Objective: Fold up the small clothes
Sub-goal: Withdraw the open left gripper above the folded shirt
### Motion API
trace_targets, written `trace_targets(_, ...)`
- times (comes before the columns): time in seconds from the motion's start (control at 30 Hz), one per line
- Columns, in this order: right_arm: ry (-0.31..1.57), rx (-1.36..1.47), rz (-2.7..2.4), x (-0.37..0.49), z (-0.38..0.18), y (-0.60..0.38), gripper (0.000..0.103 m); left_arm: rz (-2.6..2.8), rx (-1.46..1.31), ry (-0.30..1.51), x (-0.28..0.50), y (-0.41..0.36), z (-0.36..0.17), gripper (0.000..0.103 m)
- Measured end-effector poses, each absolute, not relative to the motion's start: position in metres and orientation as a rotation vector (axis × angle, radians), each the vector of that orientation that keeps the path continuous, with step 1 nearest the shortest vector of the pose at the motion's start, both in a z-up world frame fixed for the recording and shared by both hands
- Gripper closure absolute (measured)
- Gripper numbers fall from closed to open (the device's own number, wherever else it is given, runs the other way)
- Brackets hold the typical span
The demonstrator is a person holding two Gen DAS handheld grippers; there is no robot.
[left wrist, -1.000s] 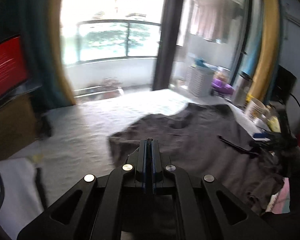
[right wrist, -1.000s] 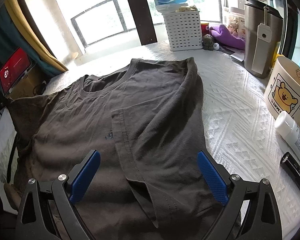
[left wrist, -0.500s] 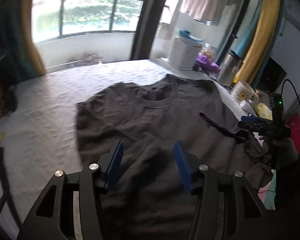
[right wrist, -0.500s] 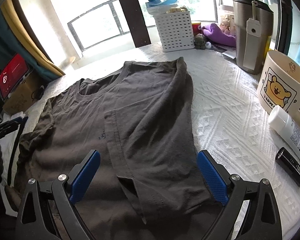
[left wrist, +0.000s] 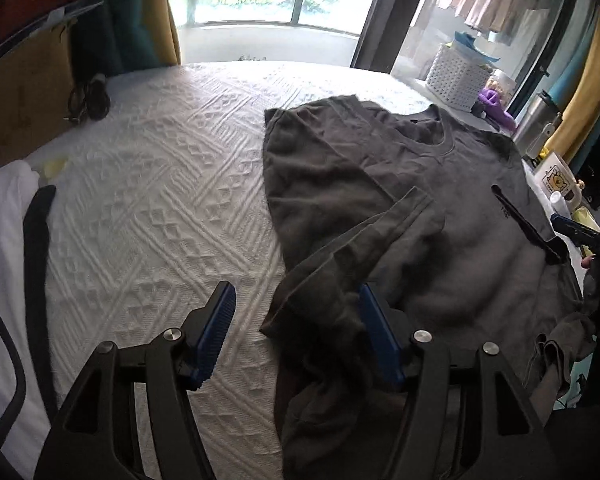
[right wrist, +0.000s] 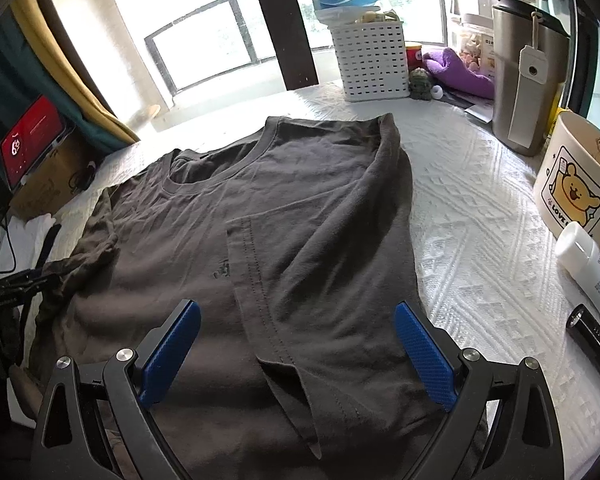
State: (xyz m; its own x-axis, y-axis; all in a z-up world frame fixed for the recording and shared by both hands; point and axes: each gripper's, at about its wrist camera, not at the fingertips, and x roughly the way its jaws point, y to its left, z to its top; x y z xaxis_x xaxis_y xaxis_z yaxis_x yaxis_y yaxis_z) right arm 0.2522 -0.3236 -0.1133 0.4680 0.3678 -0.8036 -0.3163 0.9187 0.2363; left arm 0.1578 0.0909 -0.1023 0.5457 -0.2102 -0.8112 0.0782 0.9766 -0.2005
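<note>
A dark grey T-shirt [left wrist: 380, 184] lies on the white textured cover [left wrist: 148, 208], collar toward the window. Its left side is folded over onto the body, with a bunched edge [left wrist: 324, 276] lying between my left fingers. My left gripper [left wrist: 296, 332] is open and holds nothing. In the right wrist view the same T-shirt [right wrist: 260, 216] has its right side folded in, with a stitched hem [right wrist: 256, 280] running down the middle. My right gripper [right wrist: 296, 352] is open wide, low over the shirt's lower part.
A white slotted basket [right wrist: 372, 60], a steel tumbler [right wrist: 528, 80], a bear mug [right wrist: 576, 184], a white bottle [right wrist: 584, 256] and a black torch [right wrist: 592, 344] stand along the right. A cardboard box [left wrist: 20, 100] and white cloth [left wrist: 0, 280] lie on the left.
My left gripper was shut a second ago and has opened. It swung left and lower, leaving the shirt's left side folded over the body. My right gripper stayed open and barely moved.
</note>
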Motion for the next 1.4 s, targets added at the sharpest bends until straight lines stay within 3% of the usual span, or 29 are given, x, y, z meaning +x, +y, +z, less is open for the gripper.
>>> trace_targets(0.03,0.999,0.057,0.419,0.252,-0.113,-0.324,0.005,-0.189,-0.137,0.957,0.155,0.088,-0.100,0.049)
trace_targets(0.07,0.998,0.056,0.417,0.251,-0.112,-0.324,0.005,-0.207,-0.117,0.946,0.154,0.083,-0.097,0.075)
trace_targets(0.1,0.999,0.055,0.417,0.251,-0.112,-0.324,0.005,-0.215,-0.098,0.942,0.153,0.079,-0.095,0.085)
trace_targets(0.23,1.000,0.052,0.416,0.250,-0.112,-0.322,0.005,-0.295,-0.049,0.896,0.145,0.060,-0.078,0.100)
trace_targets(0.4,0.996,0.049,0.419,0.248,-0.110,-0.321,0.005,-0.410,0.008,0.882,0.133,0.031,-0.064,0.100)
trace_targets(0.63,0.994,0.047,0.424,0.245,-0.109,-0.321,0.005,-0.535,0.139,1.031,0.125,-0.009,-0.090,0.097)
trace_targets(0.7,0.993,0.048,0.422,0.243,-0.109,-0.322,0.005,-0.542,0.158,1.040,0.122,-0.011,-0.091,0.084)
trace_targets(0.77,0.995,0.050,0.415,0.242,-0.110,-0.324,0.005,-0.544,0.159,1.025,0.120,-0.009,-0.086,0.057)
trace_targets(0.8,0.995,0.052,0.413,0.241,-0.110,-0.325,0.005,-0.544,0.158,1.016,0.119,-0.008,-0.083,0.055)
trace_targets(1.07,0.990,0.056,0.417,0.240,-0.109,-0.325,0.005,-0.531,0.113,0.909,0.123,0.013,-0.050,0.053)
trace_targets(1.2,0.993,0.057,0.422,0.240,-0.110,-0.324,0.005,-0.420,0.068,0.928,0.151,0.028,-0.064,0.047)
trace_targets(1.4,0.990,0.060,0.413,0.239,-0.108,-0.328,0.005,-0.334,-0.109,1.021,0.190,0.047,-0.093,0.046)
